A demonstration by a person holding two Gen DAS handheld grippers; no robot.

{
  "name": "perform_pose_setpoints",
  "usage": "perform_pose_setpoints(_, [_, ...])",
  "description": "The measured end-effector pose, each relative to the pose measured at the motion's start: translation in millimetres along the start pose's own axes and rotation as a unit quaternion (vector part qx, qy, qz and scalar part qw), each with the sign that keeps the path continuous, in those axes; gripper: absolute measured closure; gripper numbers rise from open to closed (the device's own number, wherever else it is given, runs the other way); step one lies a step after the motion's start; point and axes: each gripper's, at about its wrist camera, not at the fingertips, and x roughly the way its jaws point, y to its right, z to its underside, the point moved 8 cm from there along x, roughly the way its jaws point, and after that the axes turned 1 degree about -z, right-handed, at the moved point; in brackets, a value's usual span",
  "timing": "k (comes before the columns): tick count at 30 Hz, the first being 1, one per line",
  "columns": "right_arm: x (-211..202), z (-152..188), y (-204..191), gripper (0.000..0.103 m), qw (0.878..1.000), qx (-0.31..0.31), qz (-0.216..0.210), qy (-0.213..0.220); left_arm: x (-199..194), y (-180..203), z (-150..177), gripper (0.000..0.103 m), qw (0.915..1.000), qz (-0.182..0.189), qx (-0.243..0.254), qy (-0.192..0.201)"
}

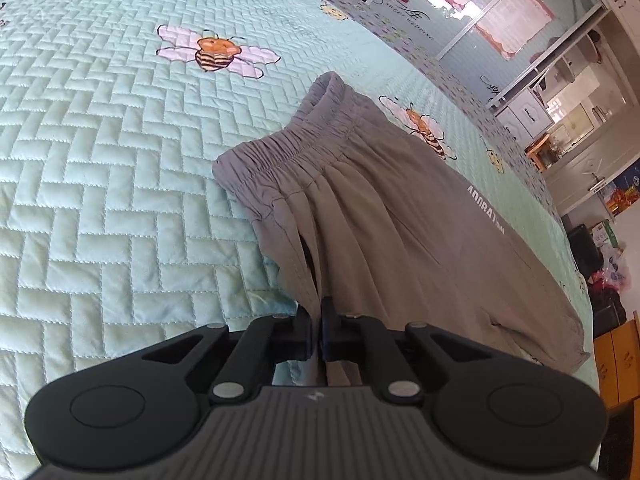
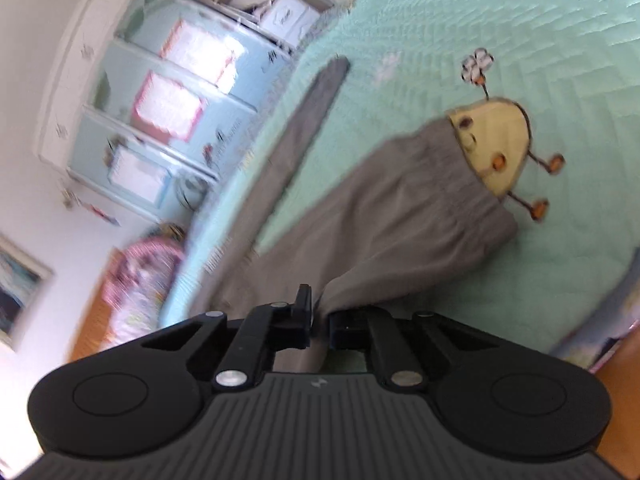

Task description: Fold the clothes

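On a mint quilted bedspread (image 1: 100, 184), grey trousers (image 1: 380, 208) lying spread, elastic waistband (image 1: 288, 148) farthest, left gripper (image 1: 318, 320) pinched tight on their fabric, right gripper (image 2: 320, 320) clamped on another fold, wardrobe (image 2: 160, 112) beyond.

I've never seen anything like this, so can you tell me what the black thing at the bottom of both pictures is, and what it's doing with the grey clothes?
Those black things are two grabbers, a bit like big tongs. A person holds one in each hand, and each has a little camera looking out along its two fingers. So one picture comes from the left gripper and the other from the right gripper.

Both look down at a bed with a mint green quilt that has cartoon bees sewn on it. On it lies a pair of grey trousers with a stretchy, gathered waistband.

The left grabber is squeezed shut on a fold of the grey cloth. The right one is nearly shut with grey cloth between its fingers too, though that picture is blurry. It looks like the person is about to fold the trousers.
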Motion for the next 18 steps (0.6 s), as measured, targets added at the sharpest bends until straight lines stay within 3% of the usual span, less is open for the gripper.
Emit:
perform_pose_setpoints(4, [-7.2,-20.5,6.9,0.097,0.998,0.045,-0.025,0.041,0.5,-0.7,-2.2,0.1,0.9997,0.011,-0.019,-0.007])
perform_pose_setpoints(7, [-16.2,-24.3,15.5,0.097,0.997,0.049,-0.02,0.059,0.1,-1.3,-3.1,0.1,0.9996,0.014,-0.023,-0.007])
perform_pose_setpoints(11, [-11.7,-6.9,35.1,0.097,0.998,-0.01,0.066,0.017,7.4,-6.7,2.7,0.099,0.9996,0.005,-0.025,-0.013])
perform_pose_setpoints(12, [-10.1,-0.5,40.8,0.096,0.997,-0.013,0.076,0.004,7.7,-7.4,3.7,0.098,0.9995,0.007,-0.029,-0.012])
perform_pose_setpoints(14, [-13.7,4.9,50.8,0.094,0.998,0.026,0.054,0.009,7.4,-7.2,4.8,0.095,0.9994,0.011,-0.032,-0.011])
perform_pose_setpoints(16, [-15.2,7.4,53.8,0.072,0.998,0.049,0.028,0.014,6.2,-4.6,6.4,0.088,0.9994,0.016,-0.03,-0.011])
perform_pose_setpoints(17, [-13.4,7.2,50.3,0.066,0.999,0.045,0.017,0.014,4.9,-2.5,7.9,0.079,0.9993,0.021,-0.028,-0.011])
perform_pose_setpoints(18, [-11.2,7.6,45.0,0.051,0.999,0.033,0.009,0.013,3.0,1.1,10.5,0.067,0.9992,0.029,-0.024,-0.012])
